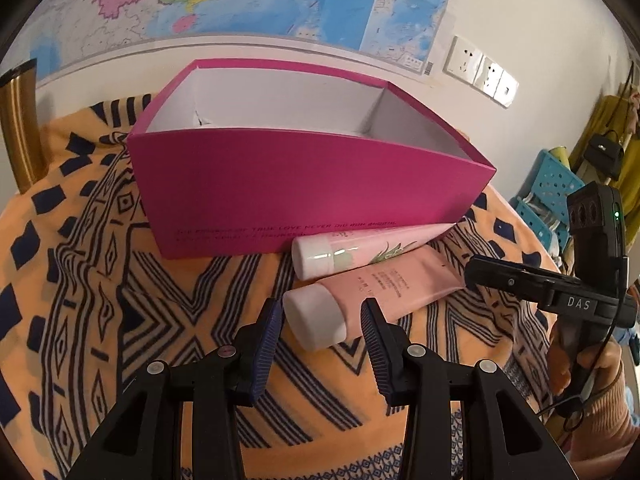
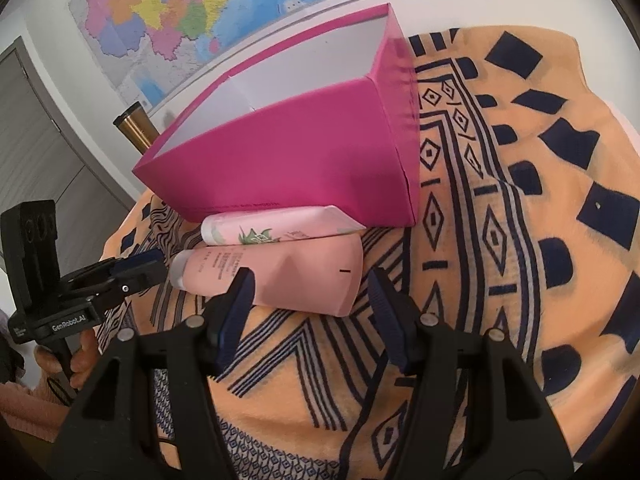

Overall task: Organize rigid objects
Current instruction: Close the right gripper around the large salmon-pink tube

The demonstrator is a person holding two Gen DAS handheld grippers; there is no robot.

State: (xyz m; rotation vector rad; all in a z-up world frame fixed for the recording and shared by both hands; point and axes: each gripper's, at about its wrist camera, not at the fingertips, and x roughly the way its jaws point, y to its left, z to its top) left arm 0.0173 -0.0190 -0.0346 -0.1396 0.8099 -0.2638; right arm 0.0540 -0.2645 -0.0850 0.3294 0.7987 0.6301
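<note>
straddling pink tube ends, left fingers and right fingers open; box wall close behind.

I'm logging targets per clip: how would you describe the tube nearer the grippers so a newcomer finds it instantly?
Start at the magenta box on the orange patterned cloth. Two pink tubes lie side by side along its front wall. The target is the plain pink tube, farther from the box; unlike the leaf-printed tube against the wall, it carries only small text.
</note>
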